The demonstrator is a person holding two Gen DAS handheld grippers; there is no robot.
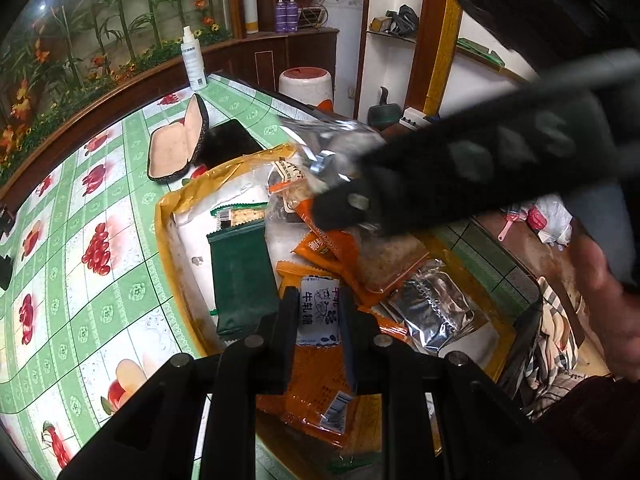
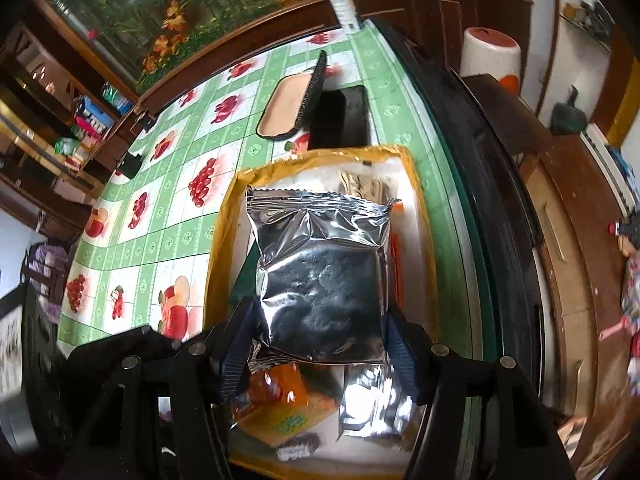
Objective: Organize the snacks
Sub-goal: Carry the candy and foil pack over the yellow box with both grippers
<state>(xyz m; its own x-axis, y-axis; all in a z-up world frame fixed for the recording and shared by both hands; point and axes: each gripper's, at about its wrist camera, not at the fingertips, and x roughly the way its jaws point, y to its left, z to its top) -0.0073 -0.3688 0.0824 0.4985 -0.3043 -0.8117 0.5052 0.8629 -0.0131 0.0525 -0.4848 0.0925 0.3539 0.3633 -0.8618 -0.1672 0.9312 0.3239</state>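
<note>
A yellow-rimmed white tray (image 1: 168, 216) on the fruit-print tablecloth holds several snack packets. My left gripper (image 1: 319, 312) is shut on a white nougat packet (image 1: 318, 310) with blue print, just above orange packets (image 1: 320, 400). A dark green packet (image 1: 242, 280) lies to its left in the tray. My right gripper (image 2: 320, 344) is shut on a silver foil packet (image 2: 320, 264) and holds it above the tray (image 2: 224, 240). The right gripper also crosses the left wrist view (image 1: 348, 208), blurred, with the foil packet (image 1: 332, 136) in it.
An open glasses case (image 1: 176, 152) and a black phone (image 1: 230, 140) lie beyond the tray. A white spray bottle (image 1: 193, 60) stands at the table's far edge. A second silver packet (image 1: 436, 312) and clear-wrapped snacks lie at the tray's right. The table edge runs close on the right.
</note>
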